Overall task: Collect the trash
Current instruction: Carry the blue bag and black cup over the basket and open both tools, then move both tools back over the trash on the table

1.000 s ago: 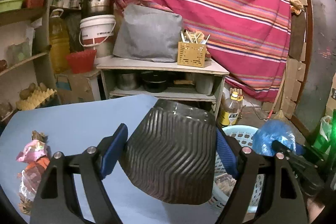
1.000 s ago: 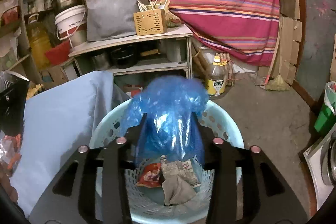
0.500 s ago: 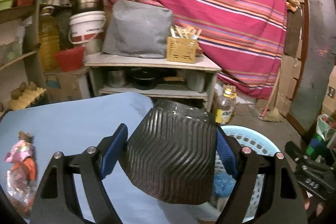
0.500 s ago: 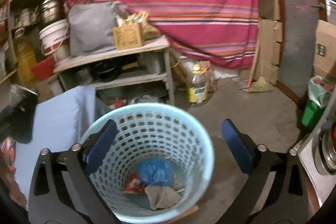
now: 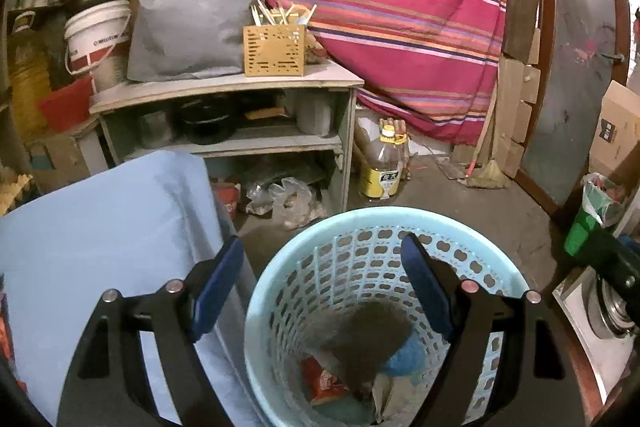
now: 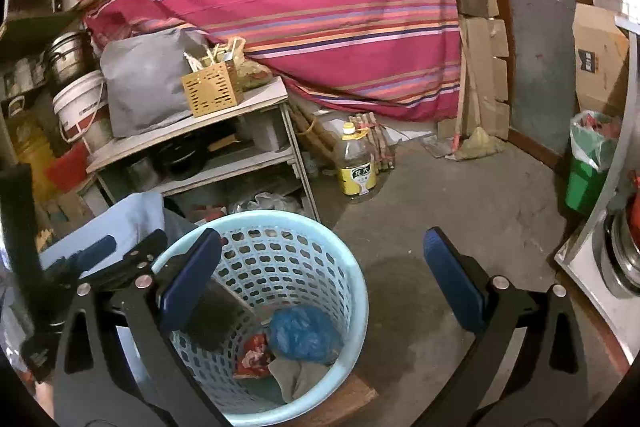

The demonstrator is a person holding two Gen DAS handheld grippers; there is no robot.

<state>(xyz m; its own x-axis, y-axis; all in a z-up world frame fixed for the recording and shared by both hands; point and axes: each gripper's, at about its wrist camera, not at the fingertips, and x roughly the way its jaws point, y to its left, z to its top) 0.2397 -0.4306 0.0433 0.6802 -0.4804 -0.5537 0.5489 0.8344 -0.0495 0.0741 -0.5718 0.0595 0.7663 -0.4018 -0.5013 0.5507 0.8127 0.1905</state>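
Both claws are hanging over the same light blue basket (image 5: 360,214) and neither one is carrying anything. The left claw (image 5: 320,241) is spread wide with just air between the pads, and the basket mouth sits right under and slightly to the right of its tips. The right claw (image 6: 322,234) has just been opening, nothing's between its pads, and the basket is below and off to its left.

Trash is all down in the basket: a dark tub (image 5: 368,339) (blurry, looks tipped against the wall on the left claw's side), a blue bag (image 6: 304,333), a red wrapper (image 6: 252,355) and a crumpled grey-brown scrap (image 6: 296,375). So that's one basket, four bits of trash, two empty claws.

What the next move hangs on: the blue-covered table (image 5: 100,227) lies to the left of the left claw, just beside the basket, so any further pick-up there is probably the left hand's job as it's nearer. No leftover trash on the cloth can be made out from here
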